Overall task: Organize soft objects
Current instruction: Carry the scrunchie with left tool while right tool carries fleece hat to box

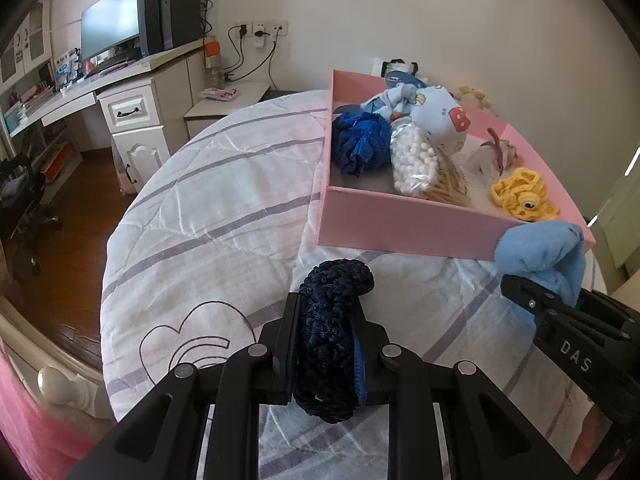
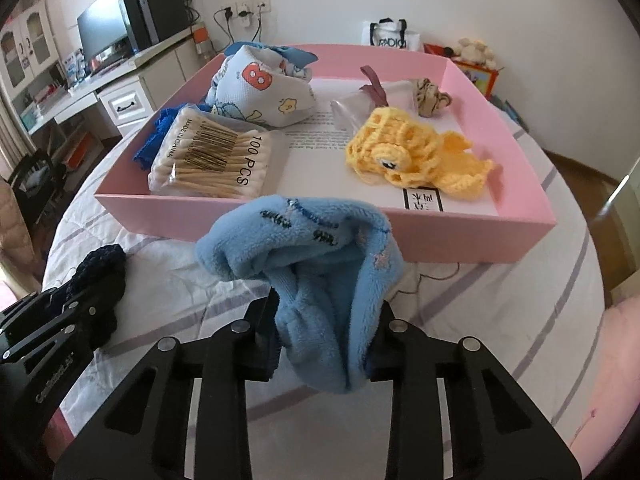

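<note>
My left gripper (image 1: 326, 304) is shut on a dark navy knitted piece (image 1: 334, 332), held just above the striped quilt (image 1: 208, 208), short of the pink box (image 1: 400, 220). My right gripper (image 2: 328, 304) is shut on a light blue fleece cloth (image 2: 304, 248), which bulges up in front of the pink box's (image 2: 460, 236) near wall. Inside the box lie a yellow crochet toy (image 2: 416, 156), a pack of cotton swabs (image 2: 216, 160), a printed baby cloth (image 2: 260, 88), a blue knit (image 1: 360, 144) and a bag of cotton balls (image 1: 412, 160). The left gripper (image 2: 92, 280) shows at the lower left of the right wrist view.
The bed's rounded edge drops to a wooden floor (image 1: 72, 216) on the left. A white desk with a monitor (image 1: 112, 28) stands beyond it. A brown scrunchie (image 2: 432, 98) lies in the box's far corner. A white bag (image 2: 390, 36) and a plush toy (image 2: 476, 50) sit behind the box.
</note>
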{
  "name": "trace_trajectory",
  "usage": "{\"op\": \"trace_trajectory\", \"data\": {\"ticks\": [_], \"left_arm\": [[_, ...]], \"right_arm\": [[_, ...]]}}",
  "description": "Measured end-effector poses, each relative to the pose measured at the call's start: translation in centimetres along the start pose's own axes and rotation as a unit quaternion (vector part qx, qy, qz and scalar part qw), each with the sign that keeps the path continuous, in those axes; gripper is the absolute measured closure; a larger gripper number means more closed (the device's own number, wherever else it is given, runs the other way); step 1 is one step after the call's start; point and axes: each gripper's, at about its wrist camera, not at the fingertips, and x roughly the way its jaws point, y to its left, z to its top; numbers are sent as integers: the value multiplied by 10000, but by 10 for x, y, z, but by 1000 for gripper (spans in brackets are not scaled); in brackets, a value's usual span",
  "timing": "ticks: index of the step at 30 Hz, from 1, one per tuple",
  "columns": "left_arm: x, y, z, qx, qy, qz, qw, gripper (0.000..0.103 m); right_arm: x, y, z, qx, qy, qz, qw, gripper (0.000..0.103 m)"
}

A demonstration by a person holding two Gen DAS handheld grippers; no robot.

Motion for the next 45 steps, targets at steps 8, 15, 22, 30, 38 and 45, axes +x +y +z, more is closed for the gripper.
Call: {"op": "trace_trajectory", "data": {"ticks": [8, 15, 22, 30, 38, 45], "left_arm": [[-17, -13, -7, 117, -90, -61, 9999, 85], [-47, -30, -19, 291, -303, -172, 9990, 85], [-88, -45, -32, 442, -629, -264, 9967, 85], [-139, -53, -48, 562, -1058, -320, 9923, 84], [-189, -59, -65, 635, -1495, -393, 9859, 84], [-239, -59, -85, 678, -1975, -428, 9770, 84]], "right_arm": [[-18, 0, -9, -34, -68, 60, 10000, 79], [-45, -3, -19, -57, -310, 16, 9995, 80], [-78, -3, -31, -121, -612, 99, 9980, 80], [-119, -3, -39, -157, -1047, 109, 9943, 80], [-164, -2, -48, -204, -1532, 113, 9879, 80], [-200, 1, -56, -220, -1925, 112, 9810, 79]]}}
